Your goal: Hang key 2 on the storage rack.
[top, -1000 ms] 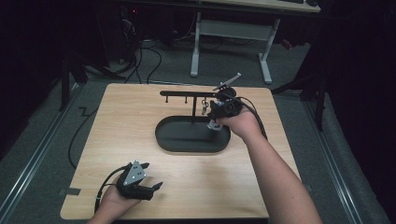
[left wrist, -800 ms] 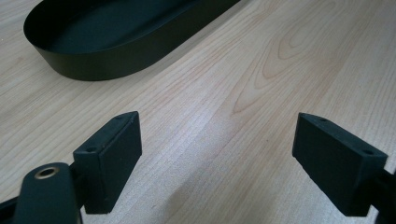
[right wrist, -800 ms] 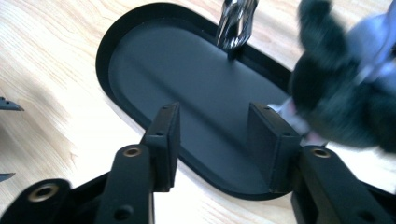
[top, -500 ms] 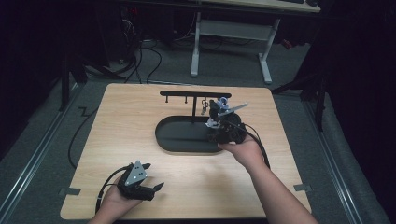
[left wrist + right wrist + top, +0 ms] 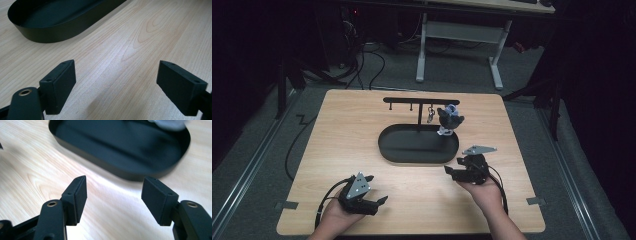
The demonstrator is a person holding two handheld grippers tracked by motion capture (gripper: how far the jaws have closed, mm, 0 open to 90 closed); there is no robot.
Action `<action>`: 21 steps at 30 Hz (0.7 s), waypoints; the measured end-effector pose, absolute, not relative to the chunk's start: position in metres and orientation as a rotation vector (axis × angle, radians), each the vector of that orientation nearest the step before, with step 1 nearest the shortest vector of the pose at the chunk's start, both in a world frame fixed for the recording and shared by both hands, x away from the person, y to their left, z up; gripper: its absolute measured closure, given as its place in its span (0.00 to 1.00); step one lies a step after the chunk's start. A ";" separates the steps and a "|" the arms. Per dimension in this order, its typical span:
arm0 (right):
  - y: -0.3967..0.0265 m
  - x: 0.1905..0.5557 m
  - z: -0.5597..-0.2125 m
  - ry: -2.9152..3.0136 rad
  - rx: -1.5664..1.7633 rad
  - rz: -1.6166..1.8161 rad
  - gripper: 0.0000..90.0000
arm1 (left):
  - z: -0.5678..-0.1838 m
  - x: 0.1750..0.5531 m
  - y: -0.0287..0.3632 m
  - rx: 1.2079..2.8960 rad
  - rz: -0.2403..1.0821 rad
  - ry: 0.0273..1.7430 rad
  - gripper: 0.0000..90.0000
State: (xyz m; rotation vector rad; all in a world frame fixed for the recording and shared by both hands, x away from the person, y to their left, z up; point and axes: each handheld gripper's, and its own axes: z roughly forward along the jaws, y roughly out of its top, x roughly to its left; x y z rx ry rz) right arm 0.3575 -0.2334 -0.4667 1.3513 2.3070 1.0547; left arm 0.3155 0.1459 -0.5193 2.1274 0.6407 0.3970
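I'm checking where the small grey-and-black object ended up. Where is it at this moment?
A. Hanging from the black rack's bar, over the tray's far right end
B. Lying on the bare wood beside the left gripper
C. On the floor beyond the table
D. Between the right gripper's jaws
A: the small grey-and-black object hangs from the rack above the tray; the right gripper is open and empty.

We see a light wooden table (image 5: pixel 362 115) on a grey carpeted floor (image 5: pixel 462 82), with the room around it mostly dark. Behind it we have a white-framed desk (image 5: pixel 462 32), and black cables (image 5: pixel 362 60) trail over the floor near dark equipment at back left. We also note a metal floor rail (image 5: pixel 247 172) running along the left side and dark stand legs (image 5: pixel 554 107) at right.
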 end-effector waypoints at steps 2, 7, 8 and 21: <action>-0.242 0.349 -0.477 2.300 1.353 1.077 0.40 | -0.520 0.316 0.146 2.127 0.394 0.642 0.18; -0.259 0.326 -0.499 2.252 1.364 1.101 0.37 | -0.520 0.316 0.145 2.130 0.378 0.641 0.18; -0.262 0.322 -0.503 2.244 1.360 1.103 0.37 | -0.520 0.316 0.144 2.127 0.374 0.639 0.18; -0.290 0.282 -0.525 2.131 1.315 1.132 0.20 | -0.520 0.315 0.142 2.070 0.325 0.717 0.18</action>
